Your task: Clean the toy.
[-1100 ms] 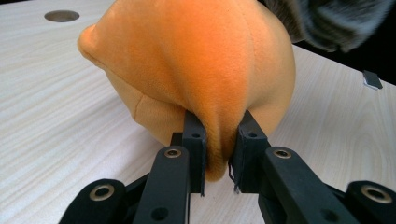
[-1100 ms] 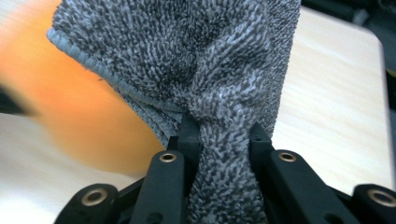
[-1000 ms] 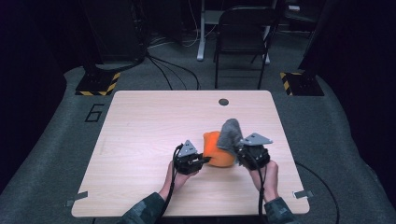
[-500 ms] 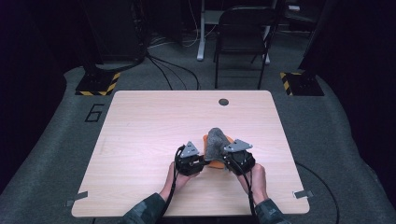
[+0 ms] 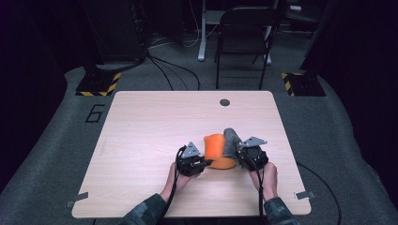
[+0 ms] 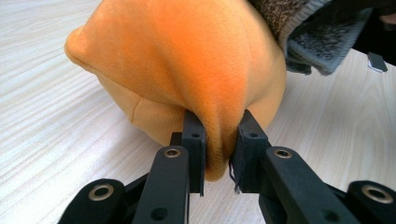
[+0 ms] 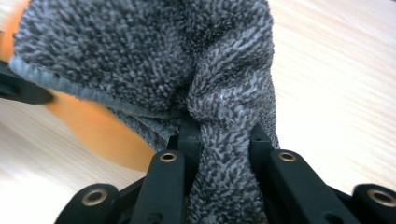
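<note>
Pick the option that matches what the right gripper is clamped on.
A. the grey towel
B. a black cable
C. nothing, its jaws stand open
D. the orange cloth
A: in the right gripper view, the right gripper has its jaws closed on a bunched fold of the grey towel, while the left gripper pinches the orange cloth.
</note>
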A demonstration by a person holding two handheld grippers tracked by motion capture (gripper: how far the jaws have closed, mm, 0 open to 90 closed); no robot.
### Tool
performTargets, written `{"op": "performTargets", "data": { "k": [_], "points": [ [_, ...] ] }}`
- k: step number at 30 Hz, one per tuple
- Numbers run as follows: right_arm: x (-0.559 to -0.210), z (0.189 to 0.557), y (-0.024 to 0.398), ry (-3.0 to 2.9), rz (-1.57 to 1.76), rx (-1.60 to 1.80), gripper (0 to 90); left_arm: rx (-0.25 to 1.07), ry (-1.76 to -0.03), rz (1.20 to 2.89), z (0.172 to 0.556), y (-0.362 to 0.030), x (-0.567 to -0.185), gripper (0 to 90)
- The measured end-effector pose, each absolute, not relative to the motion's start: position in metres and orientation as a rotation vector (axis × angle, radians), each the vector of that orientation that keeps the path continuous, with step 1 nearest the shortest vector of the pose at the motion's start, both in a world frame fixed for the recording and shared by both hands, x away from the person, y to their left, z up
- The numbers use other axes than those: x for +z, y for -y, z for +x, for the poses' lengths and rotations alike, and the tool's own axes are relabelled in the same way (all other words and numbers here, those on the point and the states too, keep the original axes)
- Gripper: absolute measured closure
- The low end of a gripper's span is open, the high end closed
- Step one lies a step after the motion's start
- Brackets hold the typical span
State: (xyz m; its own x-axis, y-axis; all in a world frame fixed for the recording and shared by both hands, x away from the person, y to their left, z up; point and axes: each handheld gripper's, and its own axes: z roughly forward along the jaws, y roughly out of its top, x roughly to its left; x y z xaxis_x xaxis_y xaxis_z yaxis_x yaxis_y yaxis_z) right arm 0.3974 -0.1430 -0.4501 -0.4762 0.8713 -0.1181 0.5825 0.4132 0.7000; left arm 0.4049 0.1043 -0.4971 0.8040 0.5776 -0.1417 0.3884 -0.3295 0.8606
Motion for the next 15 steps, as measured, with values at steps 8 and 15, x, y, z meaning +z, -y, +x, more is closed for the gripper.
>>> {"op": "performTargets", "data": {
  "k": [8,15],
  "points": [
    [-0.462,0.405,0.153,-2.201,1.297,0.757,74.9,0.225,-0.721,1.963,0.404,-0.104,-0.497,77.4],
    [-0.472,0.411,0.160,-2.200,1.337,0.716,74.9,0.222,-0.718,1.965,0.404,-0.104,-0.497,77.3]
  ]
}}
